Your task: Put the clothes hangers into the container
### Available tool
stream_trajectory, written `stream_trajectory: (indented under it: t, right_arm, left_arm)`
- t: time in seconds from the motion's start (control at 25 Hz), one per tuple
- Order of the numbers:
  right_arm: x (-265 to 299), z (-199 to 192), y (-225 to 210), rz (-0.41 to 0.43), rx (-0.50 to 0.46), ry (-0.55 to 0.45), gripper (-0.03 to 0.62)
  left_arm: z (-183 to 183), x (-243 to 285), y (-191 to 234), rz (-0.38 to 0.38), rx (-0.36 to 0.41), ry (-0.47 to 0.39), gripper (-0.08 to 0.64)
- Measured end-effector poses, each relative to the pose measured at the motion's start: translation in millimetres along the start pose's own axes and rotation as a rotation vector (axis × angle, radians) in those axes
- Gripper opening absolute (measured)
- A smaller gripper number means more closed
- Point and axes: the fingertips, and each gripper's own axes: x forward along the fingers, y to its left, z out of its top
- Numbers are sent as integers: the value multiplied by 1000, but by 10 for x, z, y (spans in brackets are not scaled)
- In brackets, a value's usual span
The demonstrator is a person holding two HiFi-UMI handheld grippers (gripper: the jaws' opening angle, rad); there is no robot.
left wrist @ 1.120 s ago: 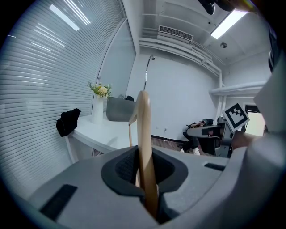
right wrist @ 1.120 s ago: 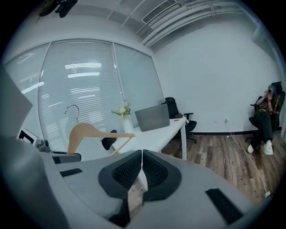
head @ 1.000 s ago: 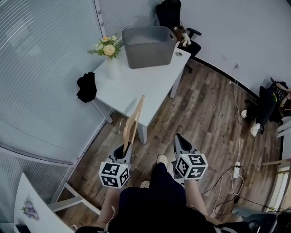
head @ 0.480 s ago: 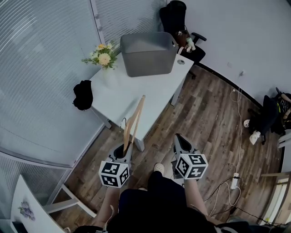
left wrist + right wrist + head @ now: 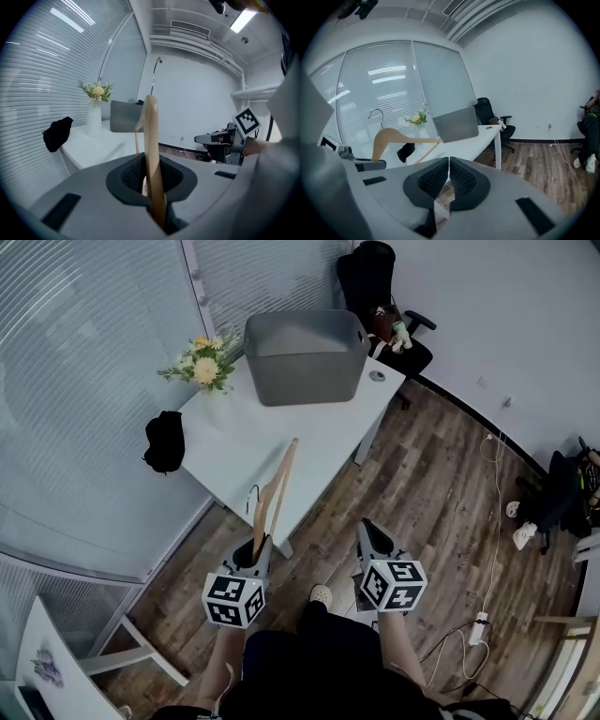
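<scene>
- Our left gripper point(image 5: 151, 190) has its jaws narrowed onto a wooden clothes hanger point(image 5: 272, 498), which sticks out ahead of us, its far end over the near part of the white bench point(image 5: 319, 442).
- Our right gripper point(image 5: 448, 176) hovers beside it, jaws together with nothing between them.
- The grey container point(image 5: 305, 357) sits at the bench's far end, near a vase of flowers point(image 5: 204, 367).

Item count at the white surface point(image 5: 281, 427).
One wooden hanger point(image 5: 277, 482), one grey container point(image 5: 305, 357), one flower vase point(image 5: 208, 371), one office chair point(image 5: 375, 282), two grippers: left gripper point(image 5: 254, 555), right gripper point(image 5: 368, 531).
</scene>
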Motion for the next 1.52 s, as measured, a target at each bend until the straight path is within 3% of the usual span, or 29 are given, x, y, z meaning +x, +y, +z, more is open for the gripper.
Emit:
stream_trajectory:
  t: [0.56,1.52]
  right_arm:
    - [186,257,-497,40,-12,-18,31]
    - [379,557,-531,71,-22,-78,31]
  left_arm:
    - [204,393,-268,4,25,-58,41]
    - [680,531,-294,-44,85,-138,41]
